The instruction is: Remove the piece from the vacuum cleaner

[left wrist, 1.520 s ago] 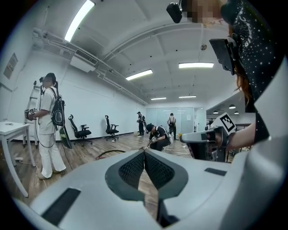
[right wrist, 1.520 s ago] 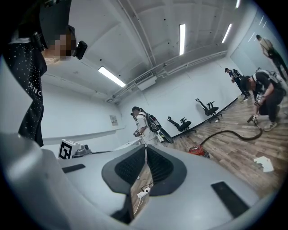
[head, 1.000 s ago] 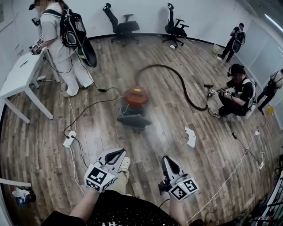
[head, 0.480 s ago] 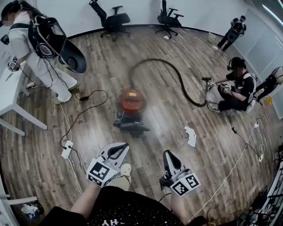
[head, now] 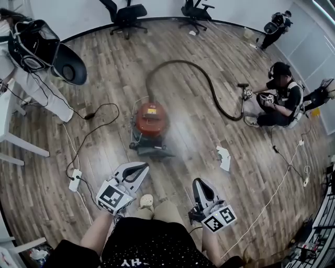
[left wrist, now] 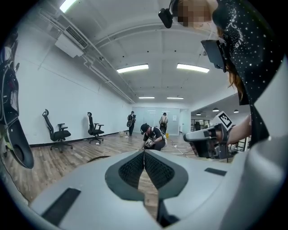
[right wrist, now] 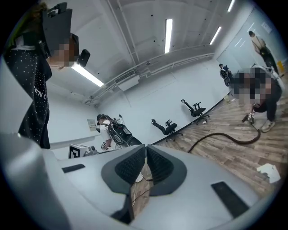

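One vacuum cleaner point(head: 151, 121), wood floor point(head: 194, 149) all round

Red canister vacuum cleaner point(head: 151, 121) upright on the wood floor point(head: 104, 78), black hose point(head: 178, 61) looping from it to the right.

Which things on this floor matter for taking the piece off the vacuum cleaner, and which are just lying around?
Job: vacuum cleaner, its black hose, left hand-held gripper, right hand-held gripper, both shut, empty.
Lying about: white scrap, power strip, office chairs.
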`<act>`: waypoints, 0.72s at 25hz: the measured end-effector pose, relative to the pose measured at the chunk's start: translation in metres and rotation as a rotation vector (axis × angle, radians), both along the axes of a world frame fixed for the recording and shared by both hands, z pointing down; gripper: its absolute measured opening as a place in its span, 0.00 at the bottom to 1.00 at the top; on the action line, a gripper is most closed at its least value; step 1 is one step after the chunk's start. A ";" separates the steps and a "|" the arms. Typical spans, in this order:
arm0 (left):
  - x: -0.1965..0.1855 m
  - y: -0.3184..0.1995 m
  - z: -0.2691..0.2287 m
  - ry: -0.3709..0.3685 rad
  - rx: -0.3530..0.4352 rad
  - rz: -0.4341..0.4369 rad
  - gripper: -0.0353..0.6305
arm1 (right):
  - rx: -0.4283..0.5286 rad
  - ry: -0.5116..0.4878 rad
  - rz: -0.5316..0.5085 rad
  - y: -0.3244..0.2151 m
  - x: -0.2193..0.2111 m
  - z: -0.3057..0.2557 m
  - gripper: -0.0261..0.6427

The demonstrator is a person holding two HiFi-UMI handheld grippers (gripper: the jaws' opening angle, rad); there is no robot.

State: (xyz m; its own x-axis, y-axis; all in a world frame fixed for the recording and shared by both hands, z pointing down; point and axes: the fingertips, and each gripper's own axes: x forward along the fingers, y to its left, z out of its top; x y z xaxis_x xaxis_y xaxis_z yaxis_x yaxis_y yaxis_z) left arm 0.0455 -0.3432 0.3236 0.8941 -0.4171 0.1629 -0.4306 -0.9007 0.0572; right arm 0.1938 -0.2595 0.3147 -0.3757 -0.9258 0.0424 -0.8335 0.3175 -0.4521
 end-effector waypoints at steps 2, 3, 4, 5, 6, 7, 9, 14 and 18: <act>0.002 -0.010 0.003 -0.002 -0.003 -0.005 0.07 | -0.007 -0.002 -0.004 -0.009 0.005 0.005 0.06; 0.003 -0.016 0.006 -0.003 -0.005 -0.009 0.07 | -0.011 0.002 -0.012 -0.016 0.008 0.008 0.06; 0.004 -0.022 0.009 -0.005 -0.007 -0.012 0.07 | -0.015 0.008 -0.022 -0.024 0.010 0.011 0.06; 0.006 -0.028 0.013 -0.009 -0.008 -0.013 0.07 | -0.020 0.016 -0.032 -0.034 0.013 0.016 0.06; 0.007 -0.034 0.018 -0.013 -0.008 -0.011 0.07 | -0.023 0.028 -0.044 -0.044 0.015 0.021 0.06; 0.008 -0.041 0.023 -0.017 -0.009 -0.008 0.07 | -0.025 0.044 -0.058 -0.054 0.017 0.026 0.06; 0.010 -0.054 0.036 -0.019 -0.014 -0.007 0.07 | -0.018 0.079 -0.101 -0.075 0.019 0.037 0.06; 0.021 -0.090 0.091 -0.014 -0.029 -0.032 0.07 | 0.012 0.058 -0.194 -0.120 0.031 0.090 0.06; 0.035 -0.115 0.160 -0.021 -0.020 -0.035 0.07 | 0.043 0.091 -0.258 -0.152 0.036 0.158 0.06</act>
State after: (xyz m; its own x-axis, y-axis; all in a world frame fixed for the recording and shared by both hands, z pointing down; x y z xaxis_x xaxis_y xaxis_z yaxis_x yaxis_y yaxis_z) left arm 0.0802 -0.4586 0.4836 0.8755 -0.4444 0.1900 -0.4628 -0.8840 0.0651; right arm 0.2299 -0.4116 0.4729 -0.5955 -0.8018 0.0499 -0.7594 0.5415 -0.3607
